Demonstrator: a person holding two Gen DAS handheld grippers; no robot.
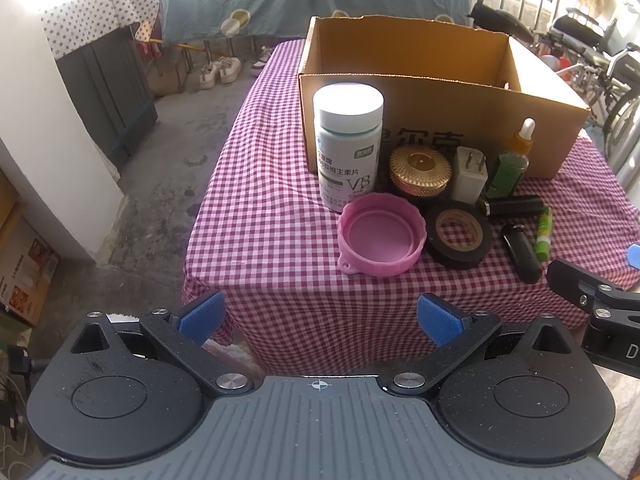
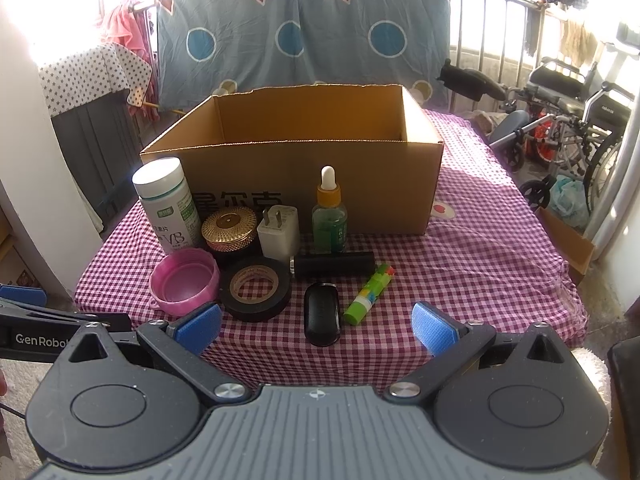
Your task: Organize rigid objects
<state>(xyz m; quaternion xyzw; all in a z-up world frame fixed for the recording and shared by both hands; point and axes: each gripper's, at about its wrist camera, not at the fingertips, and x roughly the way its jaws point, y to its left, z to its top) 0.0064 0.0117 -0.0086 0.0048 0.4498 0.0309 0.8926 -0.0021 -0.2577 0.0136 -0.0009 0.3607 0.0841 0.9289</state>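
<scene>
Your counter (image 2: 480, 264) wears a red-and-white checked cloth. On it an open cardboard box (image 2: 304, 184) sits at the back. Before it stand a white pill bottle (image 2: 168, 208), gold-lidded jar (image 2: 229, 227), white charger (image 2: 279, 232) and dropper bottle (image 2: 329, 216); nearer you lie a pink lid (image 2: 185, 282), black tape roll (image 2: 256, 288), black cylinder (image 2: 332, 265), black fob (image 2: 322, 314) and green glue stick (image 2: 369, 294).
</scene>
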